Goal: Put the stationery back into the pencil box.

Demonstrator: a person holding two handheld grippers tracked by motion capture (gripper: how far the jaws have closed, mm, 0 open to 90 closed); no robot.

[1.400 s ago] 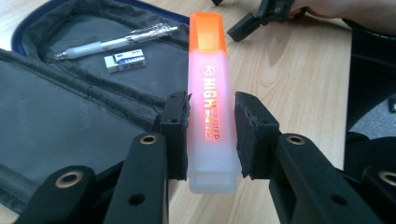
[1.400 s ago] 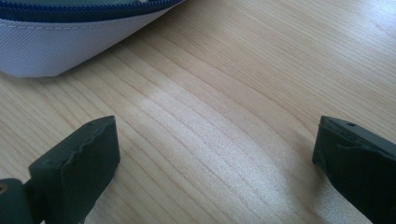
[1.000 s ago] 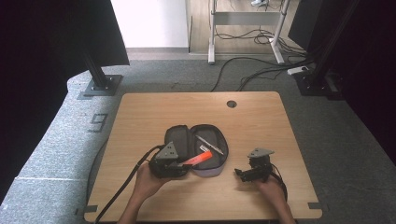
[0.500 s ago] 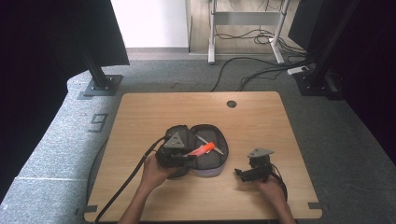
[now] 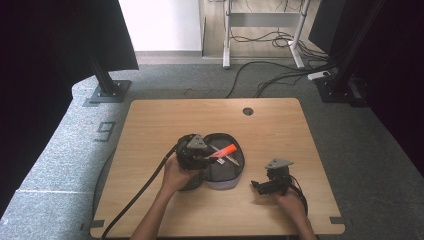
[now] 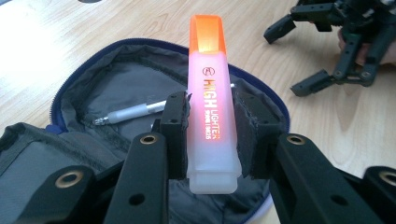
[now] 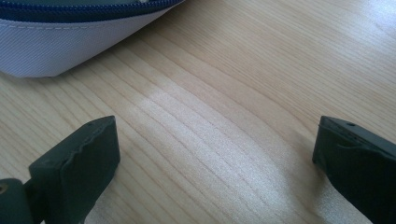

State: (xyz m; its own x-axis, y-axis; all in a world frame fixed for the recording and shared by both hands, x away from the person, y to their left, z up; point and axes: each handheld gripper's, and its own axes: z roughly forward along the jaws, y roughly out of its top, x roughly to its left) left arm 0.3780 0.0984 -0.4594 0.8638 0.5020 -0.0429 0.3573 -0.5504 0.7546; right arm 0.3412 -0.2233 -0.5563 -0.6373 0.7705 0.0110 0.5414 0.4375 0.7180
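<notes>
My left tool (image 6: 211, 135) is clenched on the orange highlighter (image 6: 211, 116), pads pressed to both of its sides, cap pointing away from me. I'm holding it above the open pencil case (image 5: 220, 167), which lies mid-worktop (image 5: 150, 125) with a silver pen (image 6: 135, 113) inside its grey lining. To the right, my right tool (image 7: 215, 154) sits released, jaws wide apart over bare wood, just beside the case's pale edge.
</notes>
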